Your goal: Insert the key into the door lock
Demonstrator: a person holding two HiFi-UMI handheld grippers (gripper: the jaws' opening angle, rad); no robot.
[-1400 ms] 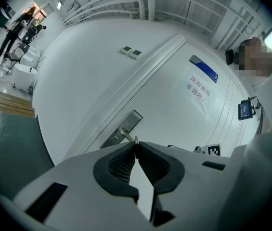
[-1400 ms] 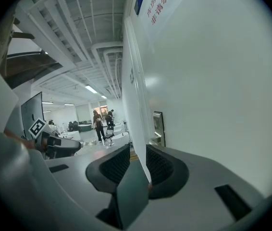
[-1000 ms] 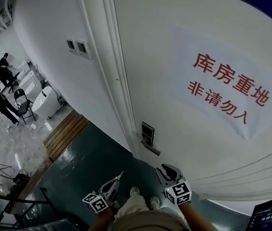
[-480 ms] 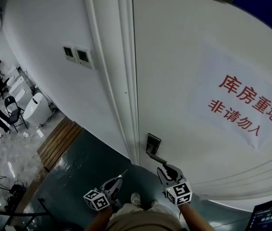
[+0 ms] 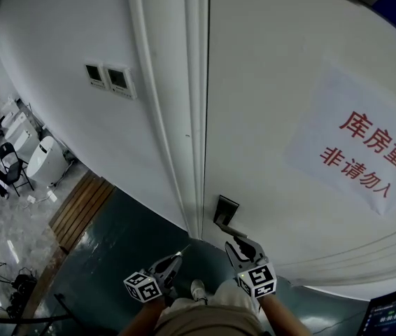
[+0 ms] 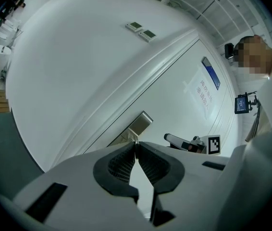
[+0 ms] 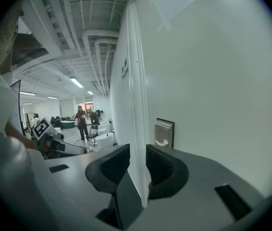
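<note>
The dark metal lock plate (image 5: 226, 207) with its lever handle (image 5: 227, 227) sits on the white door (image 5: 289, 82), next to the door frame. My left gripper (image 5: 175, 260) is low and left of the plate, shut on a thin key (image 6: 136, 141) whose tip pokes out toward the lock plate (image 6: 139, 124). My right gripper (image 5: 241, 246) hovers just below the handle, open by a narrow gap with nothing in it. In the right gripper view the lock plate (image 7: 165, 133) lies ahead, right of the jaws (image 7: 137, 163).
A paper sign with red characters (image 5: 366, 152) hangs on the door. Two wall switches (image 5: 110, 80) sit left of the door frame (image 5: 187, 117). Far left are people, chairs and white fixtures (image 5: 16, 156). A wooden strip (image 5: 79, 205) borders the dark floor. A screen (image 5: 394, 317) glows bottom right.
Both grippers have moved closer to the door. The lock plate and handle now lie nearer the right gripper's tips. The left gripper stays shut on the key.
</note>
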